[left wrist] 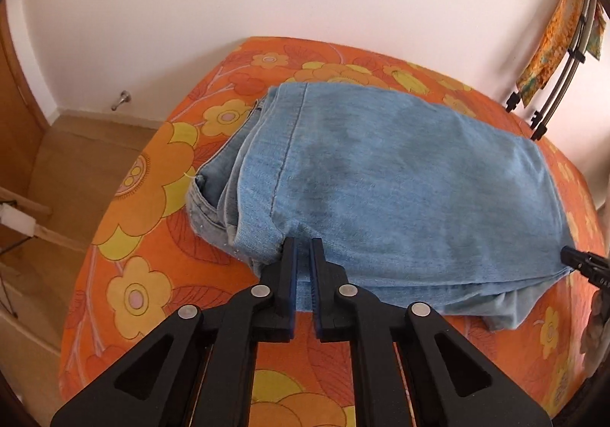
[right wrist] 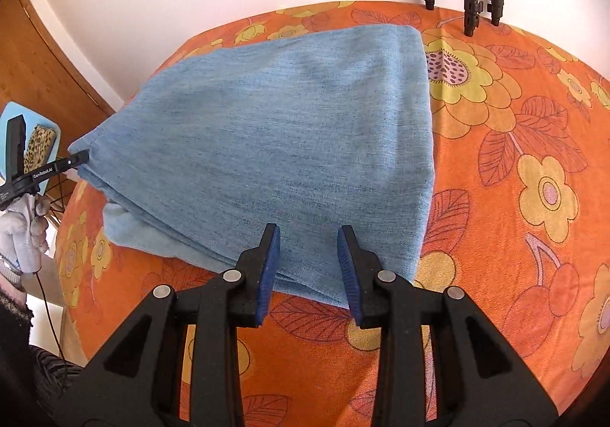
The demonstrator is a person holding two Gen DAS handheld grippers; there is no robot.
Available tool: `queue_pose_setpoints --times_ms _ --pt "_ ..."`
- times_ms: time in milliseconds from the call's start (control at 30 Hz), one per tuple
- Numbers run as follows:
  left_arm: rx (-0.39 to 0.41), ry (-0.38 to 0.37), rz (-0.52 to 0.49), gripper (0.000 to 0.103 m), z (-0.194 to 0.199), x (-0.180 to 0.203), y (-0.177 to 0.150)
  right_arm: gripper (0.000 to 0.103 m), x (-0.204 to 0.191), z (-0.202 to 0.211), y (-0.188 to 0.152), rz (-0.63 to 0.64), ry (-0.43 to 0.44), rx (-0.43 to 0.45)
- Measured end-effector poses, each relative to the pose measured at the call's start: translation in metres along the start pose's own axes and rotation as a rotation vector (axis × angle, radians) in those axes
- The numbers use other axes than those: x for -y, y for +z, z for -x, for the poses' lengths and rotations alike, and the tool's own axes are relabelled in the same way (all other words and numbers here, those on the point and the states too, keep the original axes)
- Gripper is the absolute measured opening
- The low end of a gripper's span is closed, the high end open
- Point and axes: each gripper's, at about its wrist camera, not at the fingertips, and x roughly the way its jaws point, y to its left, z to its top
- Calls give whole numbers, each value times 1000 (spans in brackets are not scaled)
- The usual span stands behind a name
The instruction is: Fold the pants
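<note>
Pants [left wrist: 381, 175] folded on floral bedspread [left wrist: 152, 175], left claw [left wrist: 304, 248] pinching edge.

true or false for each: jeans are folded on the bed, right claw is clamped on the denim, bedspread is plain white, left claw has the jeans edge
1. The jeans lie folded on the bed: true.
2. The right claw is clamped on the denim: false, it stands open over the near edge.
3. The bedspread is plain white: false, orange with yellow flowers.
4. The left claw has the jeans' edge: true, shut on it.
</note>
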Motion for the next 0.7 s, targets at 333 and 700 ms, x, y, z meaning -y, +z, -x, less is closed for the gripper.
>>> queue_pose_setpoints --times_ms 333,700 --pt "92 66 47 14 31 -12 8 33 5 3 3 -22 5 -3" --pt "129 -89 -136 40 51 92 7 54 56 62 4 -147 -24 107"
